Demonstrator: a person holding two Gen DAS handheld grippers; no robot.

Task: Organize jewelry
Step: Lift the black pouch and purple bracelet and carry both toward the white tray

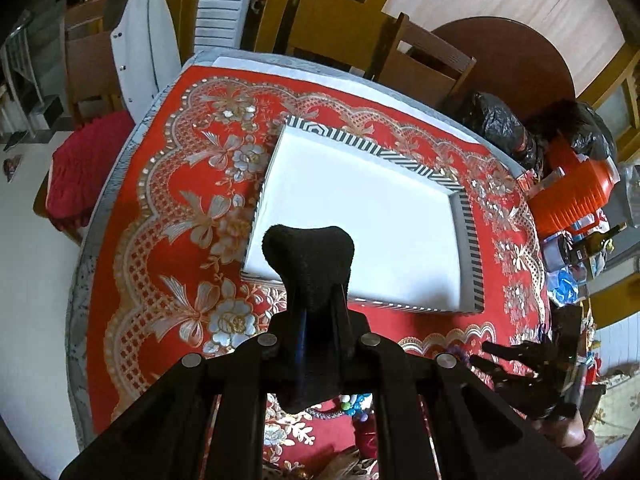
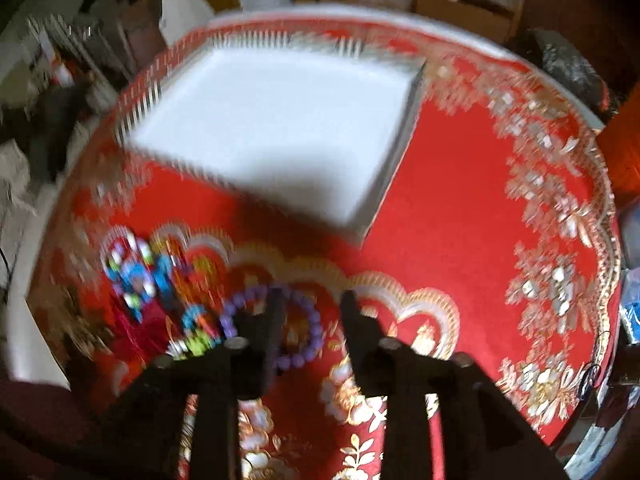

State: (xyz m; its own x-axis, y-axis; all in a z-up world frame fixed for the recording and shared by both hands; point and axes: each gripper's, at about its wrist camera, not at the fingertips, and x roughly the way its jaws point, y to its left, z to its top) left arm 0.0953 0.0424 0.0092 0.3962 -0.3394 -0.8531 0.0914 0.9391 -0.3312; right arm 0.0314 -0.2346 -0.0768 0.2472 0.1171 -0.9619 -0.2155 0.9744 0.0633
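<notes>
Purple bead bracelet [image 2: 280, 326]: your right gripper [image 2: 310, 304] straddles one side, jaws apart, unclamped; beads may roll away. Left gripper [image 1: 308, 240] closed, empty, over white tray [image 1: 360, 216].

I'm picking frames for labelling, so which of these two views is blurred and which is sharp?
Left wrist view: sharp, fisheye-bent, the striped tray overexposed white. Right wrist view: motion-smeared throughout; the purple bead bracelet and the colourful jewelry pile are soft, and the tray's stripes streak.
</notes>
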